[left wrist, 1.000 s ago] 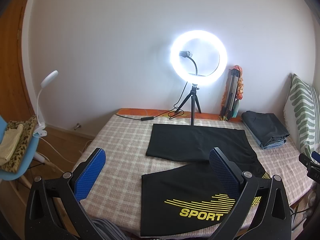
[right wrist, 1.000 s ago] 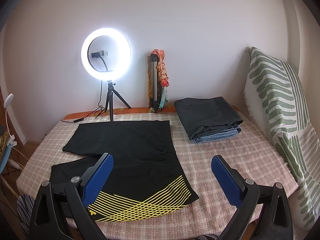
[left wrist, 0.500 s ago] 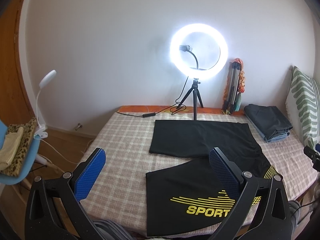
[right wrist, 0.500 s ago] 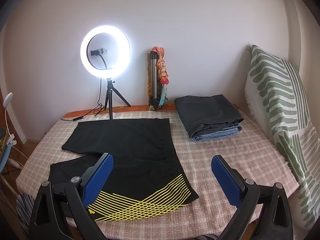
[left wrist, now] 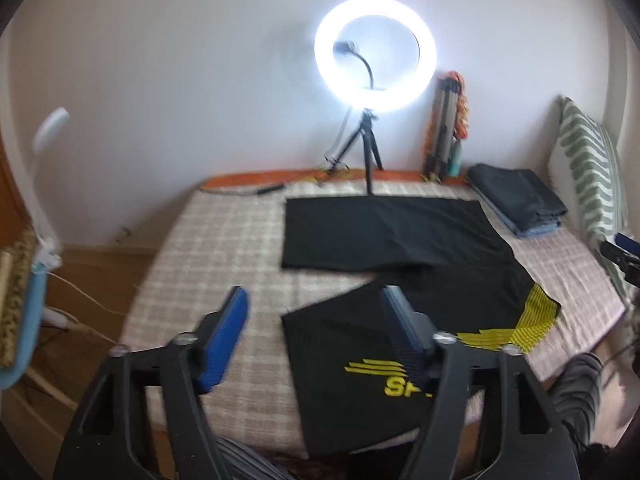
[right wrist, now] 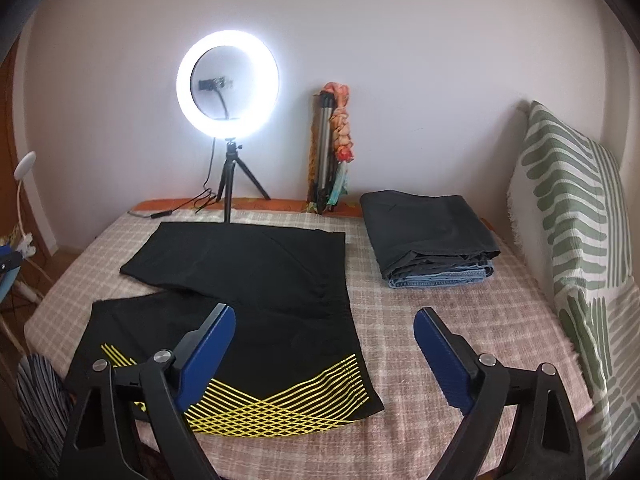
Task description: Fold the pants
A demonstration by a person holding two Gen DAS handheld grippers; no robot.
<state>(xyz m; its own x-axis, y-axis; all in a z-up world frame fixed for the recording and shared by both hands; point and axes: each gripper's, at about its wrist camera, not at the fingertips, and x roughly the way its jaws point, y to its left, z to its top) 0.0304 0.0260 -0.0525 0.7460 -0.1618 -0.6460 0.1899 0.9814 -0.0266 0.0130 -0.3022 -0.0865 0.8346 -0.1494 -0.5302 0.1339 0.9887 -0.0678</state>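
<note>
Black sport pants (left wrist: pixel 400 256) with yellow stripes and lettering lie flat on the checked bed cover (left wrist: pixel 224 240), legs spread apart toward the left. They also show in the right wrist view (right wrist: pixel 260 280). My left gripper (left wrist: pixel 316 312) is open and empty, hovering above the near leg's hem. My right gripper (right wrist: pixel 324 332) is open and empty, hovering above the waistband end near the front edge of the bed.
A lit ring light on a tripod (right wrist: pixel 228 84) stands at the back by the wall, cable beside it. A folded tripod (right wrist: pixel 326 152) leans there. Folded dark clothes on jeans (right wrist: pixel 432 236) lie at back right. A green-striped pillow (right wrist: pixel 572 216) bounds the right. A chair (left wrist: pixel 20 320) stands left.
Both grippers have moved forward and tilted down over the bed; the left view is blurred from motion. The pants have not moved. Both grippers stay open.
</note>
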